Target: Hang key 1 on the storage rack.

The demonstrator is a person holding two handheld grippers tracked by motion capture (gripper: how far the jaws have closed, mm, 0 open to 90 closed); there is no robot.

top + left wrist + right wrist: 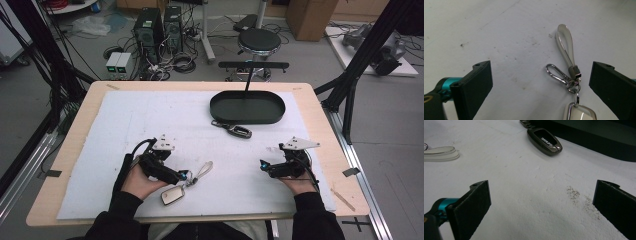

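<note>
Since the left gripper (pixel 184 175) is held low over the white key fob (pixel 172 195) with its jaws wide apart, a pickup of that fob is judged to be the step in hand. The fob lies on the white foam mat (pixel 125 130) near the person's edge, and in the left gripper view its metal ring, clip (pixel 556 73) and pale strap loop (pixel 565 43) are seen between the jaws, closer to the right-hand jaw. Nothing is gripped yet. The right gripper (pixel 263 165) is also held with jaws spread, resting over bare mat, well apart from the dark key fob (pixel 544 141) that lies just beside the black oval tray (pixel 247 107). A likely failure: the jaws are closed on the thin ring or clip alone, so the piece slips out or the heavy fob body swings and drops. Because the hardware sits off-centre, one jaw may touch first and push the fob sideways across the mat. The loose strap could be pinched instead, leaving the body dangling. If the jaws are pressed too low, the soft foam may be dug into.
</note>
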